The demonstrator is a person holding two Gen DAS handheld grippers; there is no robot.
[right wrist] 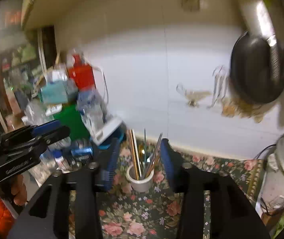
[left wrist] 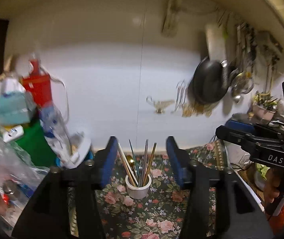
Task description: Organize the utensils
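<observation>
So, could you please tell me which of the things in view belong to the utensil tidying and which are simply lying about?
Part of the job:
- white cup
- chopsticks standing in it
- gold spoon in it
- left gripper and right gripper, both open and empty

Just lying about:
- black pan on the wall
- red container
- green box
- floral cloth

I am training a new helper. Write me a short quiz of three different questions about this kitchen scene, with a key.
1. True or false: the left gripper holds a chopstick.
2. Where do the utensils stand? A) in the white cup B) flat on the floral cloth C) in the black pan
3. Fill in: the black pan hangs on the ____.

Key: 1 false, both the left gripper and the right gripper are open and empty; 2 A; 3 wall.
</observation>
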